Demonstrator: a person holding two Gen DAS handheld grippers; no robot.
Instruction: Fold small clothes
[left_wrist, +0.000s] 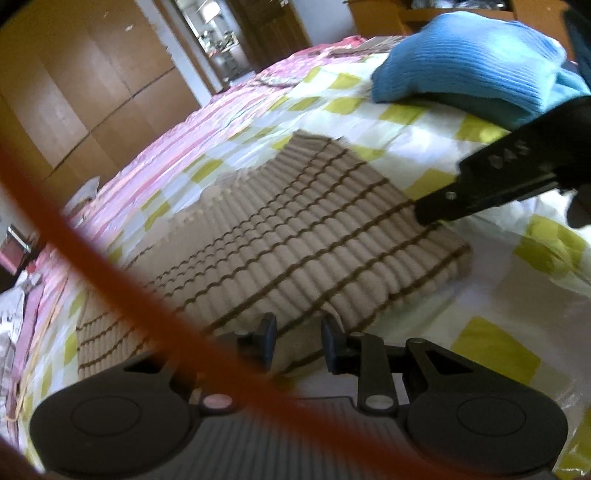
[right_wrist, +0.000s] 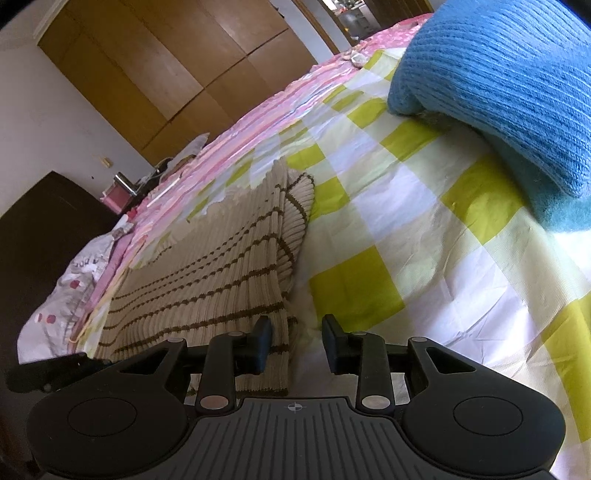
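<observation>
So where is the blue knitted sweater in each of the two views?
Left wrist view: blue sweater at the top right, beyond the striped beige sweater.
Right wrist view: it fills the top right corner, much nearer.
Shared landmark: the checked bed cover that both sweaters lie on.

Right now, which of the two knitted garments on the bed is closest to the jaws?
The beige sweater with brown stripes, lying flat right at both grippers' open jaws. The blue knit sits bunched up farther off on the checked sheet.
</observation>
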